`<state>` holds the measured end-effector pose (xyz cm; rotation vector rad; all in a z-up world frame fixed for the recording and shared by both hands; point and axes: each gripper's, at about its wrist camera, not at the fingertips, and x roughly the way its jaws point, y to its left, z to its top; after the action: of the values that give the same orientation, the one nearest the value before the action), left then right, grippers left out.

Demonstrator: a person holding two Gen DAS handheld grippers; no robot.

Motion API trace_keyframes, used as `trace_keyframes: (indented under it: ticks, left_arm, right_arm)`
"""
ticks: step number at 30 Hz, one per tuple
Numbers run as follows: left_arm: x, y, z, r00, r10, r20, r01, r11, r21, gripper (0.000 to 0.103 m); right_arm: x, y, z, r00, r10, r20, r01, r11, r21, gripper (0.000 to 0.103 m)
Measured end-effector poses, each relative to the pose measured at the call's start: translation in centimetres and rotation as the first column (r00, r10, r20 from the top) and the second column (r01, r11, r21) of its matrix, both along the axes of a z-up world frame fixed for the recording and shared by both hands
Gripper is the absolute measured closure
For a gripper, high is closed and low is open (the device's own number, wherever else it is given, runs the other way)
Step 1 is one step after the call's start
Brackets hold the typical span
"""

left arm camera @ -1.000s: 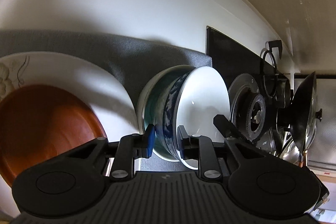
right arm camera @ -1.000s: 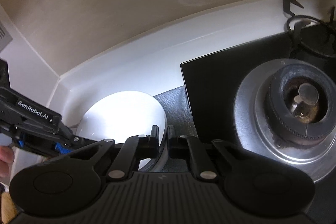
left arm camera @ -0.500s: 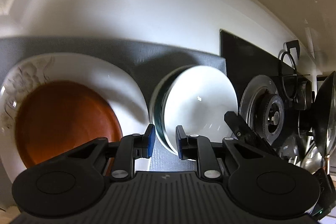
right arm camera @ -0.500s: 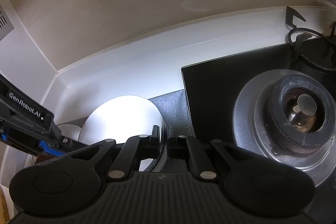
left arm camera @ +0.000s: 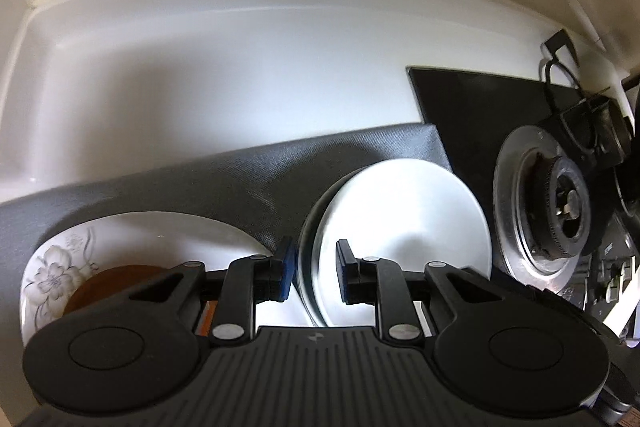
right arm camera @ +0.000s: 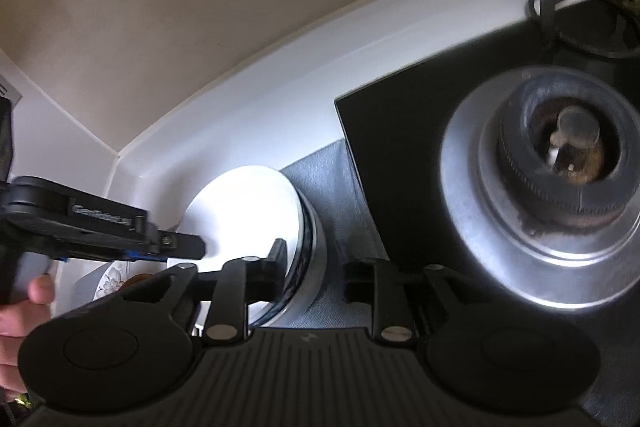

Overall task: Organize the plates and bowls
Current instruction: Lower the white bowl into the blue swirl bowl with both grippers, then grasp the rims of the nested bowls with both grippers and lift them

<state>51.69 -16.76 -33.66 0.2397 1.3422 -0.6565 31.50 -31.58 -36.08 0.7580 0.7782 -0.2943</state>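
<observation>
**Both grippers at the stacked bowls on the grey mat**

Left wrist view: your left gripper points steeply down at the stack of bowls, which sits on the grey mat just beside the black hob. The near rim of the stack lies between the blue pads, with the white bowl on top showing its pale inside. The fingers stand only a little apart, but you cannot tell from here whether the pads press on the rim or merely straddle it. To the left, on the same mat, a flowered white plate carries a brown dish, partly hidden behind the gripper body. The burner in its metal ring sits to the right of the bowls.

Right wrist view: your right gripper has its jaws opening. The right-hand edge of the bowl stack lies between them: the left finger is against the white bowl's face, the right finger stands clear over the mat, not touching the bowls. Your left gripper reaches in from the left edge toward the bowl, and a hand grips its handle. The flowered plate peeks out below it. The burner fills the right side, somewhat blurred.
</observation>
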Motion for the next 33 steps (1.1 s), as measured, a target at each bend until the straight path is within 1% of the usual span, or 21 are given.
trace_keyframes:
  ticks: [2,4,5,7,10,13,15,17,19,20,23,26,28,30,33]
  left_arm:
    - [-0.1,-0.2,-0.5,1.0,-0.01,0.001,0.01,1.0,0.0,0.081]
    - [-0.4,-0.3,-0.6,1.0,-0.027,0.005,0.027,1.0,0.004,0.081]
    - [-0.7,-0.3,-0.6,0.999,-0.032,0.009,0.032,0.999,0.007,0.081]
    - [-1.4,-0.3,-0.6,0.999,-0.036,0.013,0.036,0.999,0.009,0.081]
    - [-3.1,-0.3,-0.7,0.997,-0.072,0.011,0.072,0.997,0.009,0.081]
    - [-5.0,-0.3,-0.9,0.994,-0.105,0.031,0.105,0.994,-0.002,0.081]
    - [-5.6,-0.8,-1.3,0.992,-0.117,0.052,0.116,0.993,0.011,0.079]
    - [-5.7,-1.3,-2.1,0.992,-0.116,0.04,0.115,0.993,0.024,0.072]
    - [-5.9,-1.7,-2.5,0.993,-0.114,0.033,0.114,0.993,0.017,0.064]
    - [-5.9,-1.6,-2.5,0.993,-0.107,0.038,0.107,0.994,0.01,0.063]
    - [-6.1,-1.6,-2.4,0.992,-0.115,0.045,0.115,0.993,0.014,0.066]
    - [-6.8,-1.0,-1.5,0.991,-0.118,0.066,0.118,0.993,0.001,0.069]
    - [-7.2,-0.5,-0.5,0.992,-0.111,0.066,0.112,0.994,-0.01,0.069]
    - [-7.8,0.2,0.9,0.991,-0.105,0.083,0.108,0.994,-0.026,0.069]
    - [-9.2,2.0,3.6,0.986,-0.093,0.135,0.101,0.994,-0.052,0.069]
  right_arm:
    - [-0.1,-0.2,-0.7,1.0,-0.008,0.007,0.007,0.999,0.047,0.061]
    - [-0.1,-0.1,-1.3,1.0,-0.013,0.016,0.012,0.996,0.089,0.061]
    - [-0.1,0.0,-1.5,1.0,-0.017,0.007,0.016,0.996,0.089,0.062]
    - [-0.1,0.7,-1.2,1.0,-0.004,-0.015,0.005,0.999,0.032,0.068]
    - [-0.6,1.4,-0.5,0.998,0.021,-0.059,-0.023,0.999,-0.031,0.069]
    - [-2.1,0.9,-0.5,0.998,-0.001,-0.063,0.0,1.0,-0.023,0.069]
    - [-2.5,0.5,-0.9,0.998,0.001,-0.058,-0.001,1.0,-0.007,0.069]
    - [-2.1,0.3,-1.5,0.997,0.004,-0.071,-0.003,1.0,0.02,0.066]
    - [-1.5,0.6,-2.0,0.996,0.014,-0.093,-0.013,1.0,0.009,0.065]
    - [-1.3,0.7,-2.2,0.995,0.012,-0.1,-0.013,1.0,-0.003,0.068]
    - [-1.4,0.5,-2.4,0.995,-0.011,-0.095,0.012,1.0,0.017,0.071]
    - [-2.1,0.6,-2.1,0.997,-0.008,-0.079,0.01,1.0,0.028,0.071]
    - [-2.7,0.9,-1.3,0.998,-0.002,-0.068,0.003,1.0,0.027,0.072]
    - [-3.3,1.3,0.0,0.999,0.001,-0.047,0.0,1.0,0.023,0.071]
    - [-4.0,2.5,2.5,1.0,0.023,-0.015,-0.023,1.0,-0.002,0.072]
